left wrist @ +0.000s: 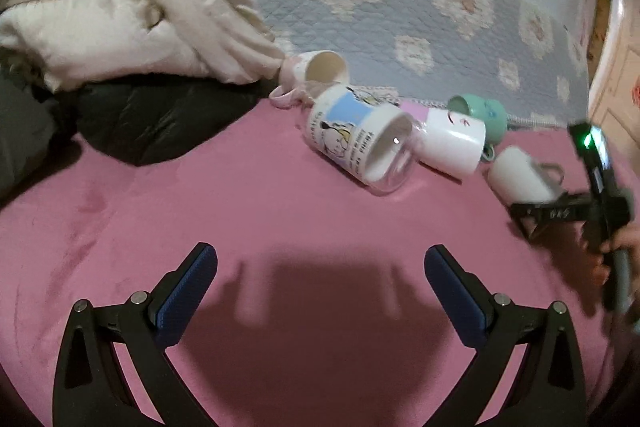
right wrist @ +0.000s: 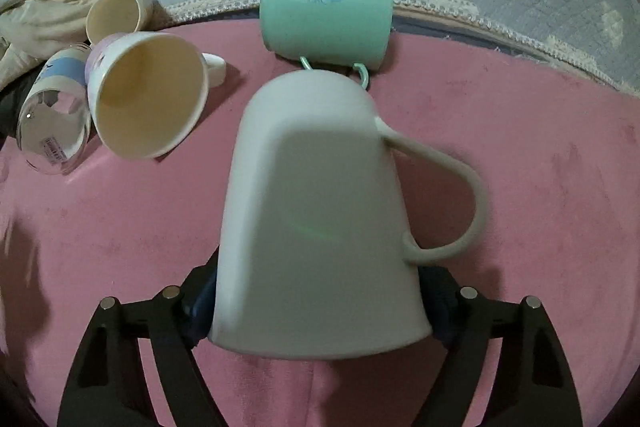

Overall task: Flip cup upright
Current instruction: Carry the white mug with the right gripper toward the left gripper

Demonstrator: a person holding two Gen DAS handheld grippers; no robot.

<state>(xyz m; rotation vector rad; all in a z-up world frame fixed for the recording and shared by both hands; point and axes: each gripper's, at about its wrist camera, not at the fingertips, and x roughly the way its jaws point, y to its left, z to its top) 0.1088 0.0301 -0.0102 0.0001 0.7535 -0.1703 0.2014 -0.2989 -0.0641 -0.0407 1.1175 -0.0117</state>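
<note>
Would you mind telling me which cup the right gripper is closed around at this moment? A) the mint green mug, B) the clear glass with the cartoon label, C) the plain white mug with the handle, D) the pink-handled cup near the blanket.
C: in the right wrist view the right gripper has its fingers on either side of the plain white mug, while the mint green mug lies apart behind it.
</note>
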